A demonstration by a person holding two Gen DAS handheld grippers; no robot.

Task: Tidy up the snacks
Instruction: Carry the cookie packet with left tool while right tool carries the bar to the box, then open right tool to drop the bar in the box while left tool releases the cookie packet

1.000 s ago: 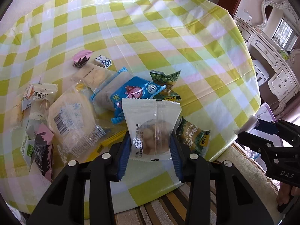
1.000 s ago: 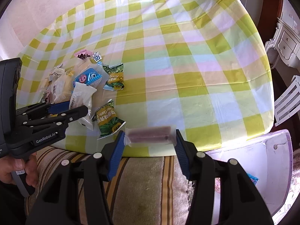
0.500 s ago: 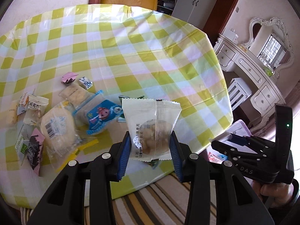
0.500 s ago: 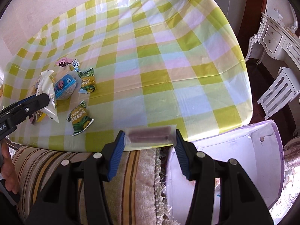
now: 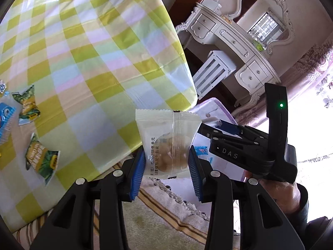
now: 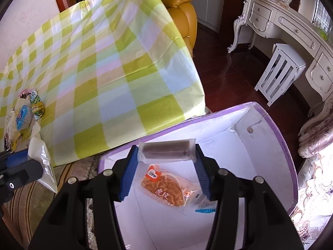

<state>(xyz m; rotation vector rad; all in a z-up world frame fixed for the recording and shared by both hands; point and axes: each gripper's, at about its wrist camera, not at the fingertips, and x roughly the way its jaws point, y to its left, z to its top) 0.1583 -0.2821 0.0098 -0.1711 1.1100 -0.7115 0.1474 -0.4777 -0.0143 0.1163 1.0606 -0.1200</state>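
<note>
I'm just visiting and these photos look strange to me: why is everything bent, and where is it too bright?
Left wrist view: fisheye lens curves the yellow checked tablecloth and darkens the corners; the window side at right is blown out white behind the right gripper. Right wrist view: same bending; glare at lower right beside the white purple-rimmed box.

- The left wrist camera sits just behind the left gripper (image 5: 166, 162). It looks forward and down along the two fingers, off the edge of the table (image 5: 87, 66), toward the rug and a white dresser (image 5: 235, 39) far off.
- The right wrist camera sits just behind the right gripper (image 6: 166, 158). It looks more steeply down, into a box (image 6: 276, 129) right below it.
- Both views are very close to their own fingers, and both are round and bent at the edges.
- Both see the checked table, the dresser, the stool (image 5: 214, 70) and the box.
- Each camera sees the other gripper at its side.
</note>
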